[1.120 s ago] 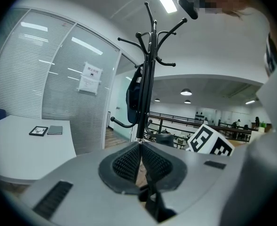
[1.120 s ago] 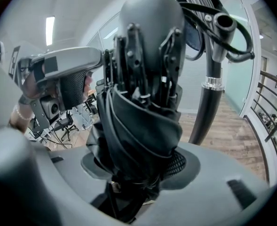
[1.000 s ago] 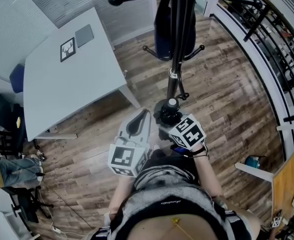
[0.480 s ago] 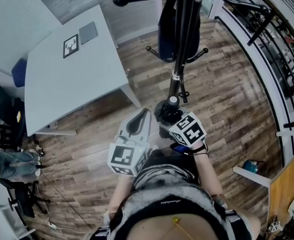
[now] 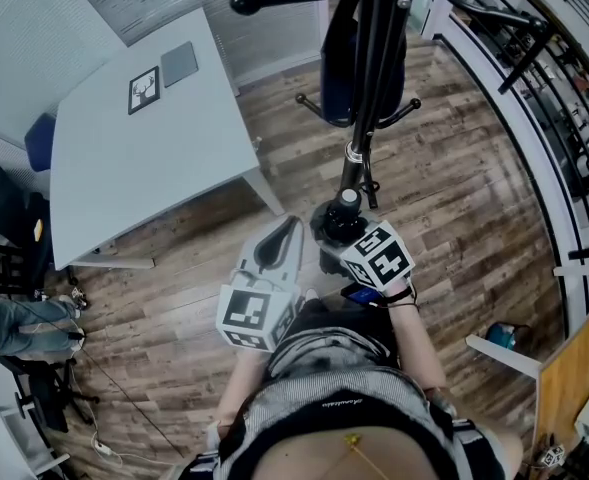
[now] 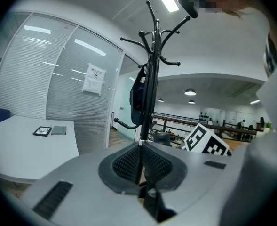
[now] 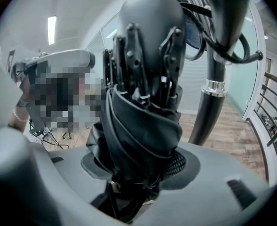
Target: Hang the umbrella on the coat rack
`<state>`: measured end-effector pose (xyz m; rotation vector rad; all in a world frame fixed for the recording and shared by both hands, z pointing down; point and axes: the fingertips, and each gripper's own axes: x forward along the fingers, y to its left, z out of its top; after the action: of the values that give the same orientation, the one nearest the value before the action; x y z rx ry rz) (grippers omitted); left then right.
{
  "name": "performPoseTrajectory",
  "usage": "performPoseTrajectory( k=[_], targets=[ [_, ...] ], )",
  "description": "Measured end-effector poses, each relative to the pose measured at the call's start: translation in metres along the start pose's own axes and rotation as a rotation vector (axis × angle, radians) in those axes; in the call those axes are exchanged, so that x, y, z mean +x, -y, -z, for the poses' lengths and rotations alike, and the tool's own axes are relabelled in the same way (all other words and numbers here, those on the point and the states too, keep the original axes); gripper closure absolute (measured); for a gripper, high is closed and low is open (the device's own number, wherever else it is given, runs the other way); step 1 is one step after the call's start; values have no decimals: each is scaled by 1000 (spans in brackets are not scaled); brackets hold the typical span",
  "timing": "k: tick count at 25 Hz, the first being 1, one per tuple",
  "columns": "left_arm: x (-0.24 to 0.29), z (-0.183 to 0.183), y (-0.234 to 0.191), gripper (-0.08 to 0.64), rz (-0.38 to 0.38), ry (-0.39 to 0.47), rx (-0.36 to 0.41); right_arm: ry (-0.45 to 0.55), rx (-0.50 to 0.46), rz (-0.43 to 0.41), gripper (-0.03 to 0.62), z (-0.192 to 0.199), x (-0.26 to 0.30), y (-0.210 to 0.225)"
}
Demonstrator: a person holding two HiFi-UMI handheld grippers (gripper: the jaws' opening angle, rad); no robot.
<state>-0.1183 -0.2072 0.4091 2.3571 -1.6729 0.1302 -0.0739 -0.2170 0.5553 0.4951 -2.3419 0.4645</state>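
Your right tool (image 5: pixel 332 238) was clamped round the folded umbrella (image 7: pixel 145 102), just beside the coat rack (image 5: pixel 360 158) pole, your left tool (image 6: pixel 140 166) clenched on nothing; the umbrella looked light, its soft fabric probably slippery, so the firm ribbed bundle seemed the safest hold.

Umbrella (image 7: pixel 145 121): black canopy, black ribs. Coat rack (image 5: pixel 372 58): black, with one chrome ring (image 5: pixel 354 153) on the pole. Item hanging on it (image 5: pixel 336 68): dark navy. Left gripper (image 6: pixel 140 149) and right gripper (image 7: pixel 138 166): light grey shells, black mesh-textured pads. Marker cubes (image 5: pixel 254 318) (image 5: pixel 379 261): white with black square patterns. Table (image 5: pixel 124 198): pale grey-white. Picture frame (image 5: pixel 144 90): black border, white inside with a dark deer figure. Pad beside it (image 5: pixel 179 64): mid grey. Floor (image 5: pixel 454 198): brown-grey wood planks, streaky grain. Chair (image 5: pixel 36 140): blue. Person's top (image 5: pixel 339 393): grey, fine stripes.
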Motion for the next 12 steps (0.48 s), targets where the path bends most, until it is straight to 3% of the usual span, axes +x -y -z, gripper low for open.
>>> performPoseTrajectory(
  k=[12],
  targets=[
    [4,5,-4,541,10,-16,-23,-8,9,4,347,-1,5,5]
  ],
)
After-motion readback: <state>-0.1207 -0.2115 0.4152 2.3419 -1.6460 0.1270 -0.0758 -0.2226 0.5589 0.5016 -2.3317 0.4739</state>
